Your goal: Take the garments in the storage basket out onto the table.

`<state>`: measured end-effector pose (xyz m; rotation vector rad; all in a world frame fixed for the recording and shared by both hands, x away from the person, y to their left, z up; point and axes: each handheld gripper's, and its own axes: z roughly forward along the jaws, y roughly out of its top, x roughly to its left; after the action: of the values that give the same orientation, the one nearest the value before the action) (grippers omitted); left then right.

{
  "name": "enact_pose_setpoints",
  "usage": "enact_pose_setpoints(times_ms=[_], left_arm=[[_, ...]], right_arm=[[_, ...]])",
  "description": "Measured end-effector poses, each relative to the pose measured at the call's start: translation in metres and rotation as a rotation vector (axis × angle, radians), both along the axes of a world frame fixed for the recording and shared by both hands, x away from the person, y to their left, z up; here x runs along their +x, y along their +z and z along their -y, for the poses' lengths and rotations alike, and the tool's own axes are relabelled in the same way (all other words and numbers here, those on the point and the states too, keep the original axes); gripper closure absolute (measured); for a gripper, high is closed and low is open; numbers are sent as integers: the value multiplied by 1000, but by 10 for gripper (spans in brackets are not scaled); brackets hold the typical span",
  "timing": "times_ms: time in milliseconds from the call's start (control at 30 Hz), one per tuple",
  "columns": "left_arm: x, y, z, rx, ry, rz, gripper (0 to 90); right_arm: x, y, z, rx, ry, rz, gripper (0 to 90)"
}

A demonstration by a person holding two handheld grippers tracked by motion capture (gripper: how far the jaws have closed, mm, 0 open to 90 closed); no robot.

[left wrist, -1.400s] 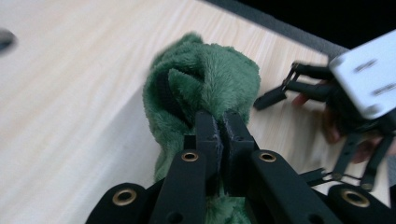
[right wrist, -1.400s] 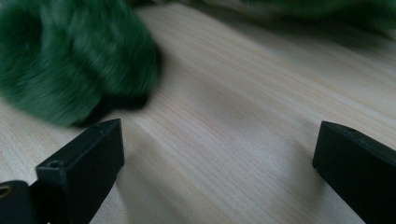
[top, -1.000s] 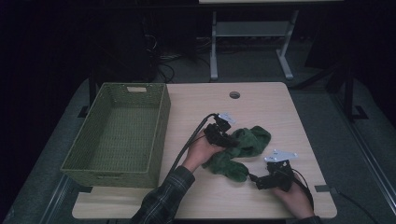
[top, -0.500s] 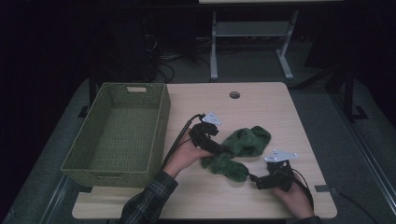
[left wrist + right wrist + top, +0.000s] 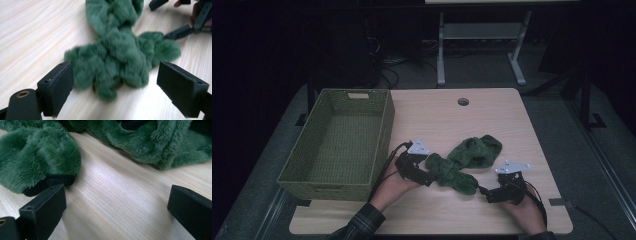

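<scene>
Left claw (image 5: 428,176): jaws wide, they've just been opening, nothing clamped. In the left gripper view the near end of the green fleece garment (image 5: 120,62) sits between the pads, neither pad pressing on it.

Right claw (image 5: 484,192): jaws also wide, empty. In the right gripper view one pad sits just beside a black-cuffed end of the garment (image 5: 40,167), bare table (image 5: 117,202) between the jaws.

Garment (image 5: 464,162) lies bunched and twisted on the table, to the right of the green woven basket (image 5: 337,142), apart from it. Left claw is at the garment's basket-side end, right claw at its near end, away from the basket. Basket looks empty.

My read: this is the re-grip step, both claws free and lining up on the fabric. Next move calls for closing on a solid fold, not loose pile, then lifting it clear before swinging toward the basket. Fleece is floppy, so I expect trailing ends.
</scene>
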<state>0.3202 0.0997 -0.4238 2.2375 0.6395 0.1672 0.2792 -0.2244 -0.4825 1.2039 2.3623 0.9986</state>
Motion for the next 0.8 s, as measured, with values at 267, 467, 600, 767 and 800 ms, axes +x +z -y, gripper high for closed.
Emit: enact_pose_setpoints(times_ms=[267,467,600,767,800], left_arm=[[-24,-26,-12,47,1,-18,131],[-30,-39,-15,78,-7,-29,128],[-33,-47,-16,86,-1,-9,127],[-34,-53,-21,68,0,54,126],[-34,-53,-21,61,-3,59,126]], right_arm=[[-1,1,1,-1,4,-9,25],[-2,5,3,-16,9,-25,82],[-3,12,6,-28,6,-1,134],[-1,21,10,-1,2,12,142],[-1,23,12,8,2,13,144]])
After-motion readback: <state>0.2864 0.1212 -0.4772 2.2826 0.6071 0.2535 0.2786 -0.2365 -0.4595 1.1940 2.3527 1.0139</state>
